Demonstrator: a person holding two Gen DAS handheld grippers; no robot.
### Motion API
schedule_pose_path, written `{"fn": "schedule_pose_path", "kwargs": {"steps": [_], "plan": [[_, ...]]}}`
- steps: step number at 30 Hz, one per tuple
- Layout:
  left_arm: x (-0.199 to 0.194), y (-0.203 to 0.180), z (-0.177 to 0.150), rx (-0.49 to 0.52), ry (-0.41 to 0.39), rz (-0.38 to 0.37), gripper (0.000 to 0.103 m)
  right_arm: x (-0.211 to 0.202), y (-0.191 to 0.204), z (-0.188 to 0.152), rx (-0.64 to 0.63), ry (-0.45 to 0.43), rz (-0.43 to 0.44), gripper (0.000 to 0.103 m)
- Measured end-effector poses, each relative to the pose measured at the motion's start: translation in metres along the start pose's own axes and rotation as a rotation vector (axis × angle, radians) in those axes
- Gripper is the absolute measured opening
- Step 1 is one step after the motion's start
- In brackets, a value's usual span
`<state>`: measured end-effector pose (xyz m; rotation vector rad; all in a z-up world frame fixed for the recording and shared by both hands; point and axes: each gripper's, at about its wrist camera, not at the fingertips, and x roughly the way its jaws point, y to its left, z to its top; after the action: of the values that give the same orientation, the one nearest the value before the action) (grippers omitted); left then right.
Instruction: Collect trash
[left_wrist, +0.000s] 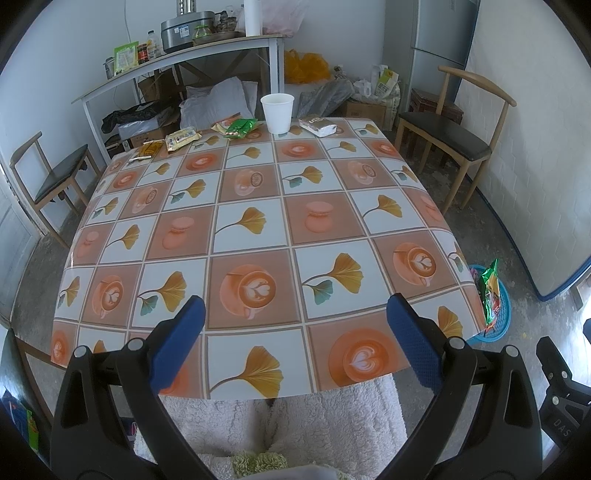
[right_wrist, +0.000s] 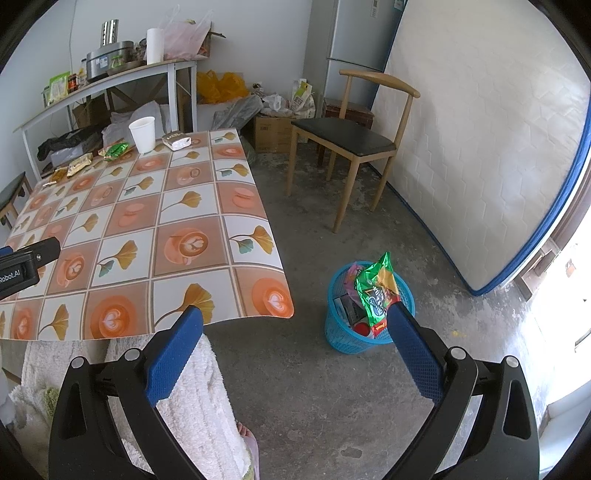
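Trash lies along the far edge of the patterned table (left_wrist: 258, 229): a white paper cup (left_wrist: 277, 112), a green wrapper (left_wrist: 241, 128), a white-brown packet (left_wrist: 318, 124), a yellow packet (left_wrist: 181, 139) and an orange wrapper (left_wrist: 149, 148). A blue trash basket (right_wrist: 364, 314) stands on the floor right of the table, holding a green bag (right_wrist: 376, 291) and other wrappers. My left gripper (left_wrist: 295, 314) is open and empty above the table's near edge. My right gripper (right_wrist: 295, 325) is open and empty, over the floor left of the basket.
Wooden chairs stand right (left_wrist: 458, 133) and left (left_wrist: 51, 177) of the table. A shelf table (left_wrist: 177, 59) with kitchen items is behind it. A mattress (right_wrist: 480, 147) leans on the right wall. Boxes and bags (right_wrist: 273, 114) crowd the far corner.
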<state>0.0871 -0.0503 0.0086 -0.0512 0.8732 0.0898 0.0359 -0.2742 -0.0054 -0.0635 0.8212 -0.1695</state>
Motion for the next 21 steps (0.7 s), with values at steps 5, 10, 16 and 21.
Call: {"fn": "schedule_pose_path", "kwargs": {"steps": [5, 10, 16, 21], "plan": [[0.0002, 0.0, -0.0002, -0.001, 0.0, 0.001, 0.095, 0.0001, -0.0001, 0.0001, 0.001, 0.0, 0.001, 0.097], [0.0002, -0.0002, 0.0006, 0.0, 0.0, 0.0, 0.095, -0.0001, -0.0004, 0.0001, 0.001, 0.0, 0.0, 0.097], [0.0001, -0.0005, 0.0011, 0.0, 0.0, 0.0, 0.095, 0.0, -0.0006, 0.001, 0.0, -0.001, 0.002, 0.097], [0.0001, -0.0005, 0.0013, 0.001, 0.0, -0.001, 0.095, 0.0, -0.0004, 0.0009, 0.0, -0.001, 0.002, 0.097]]}}
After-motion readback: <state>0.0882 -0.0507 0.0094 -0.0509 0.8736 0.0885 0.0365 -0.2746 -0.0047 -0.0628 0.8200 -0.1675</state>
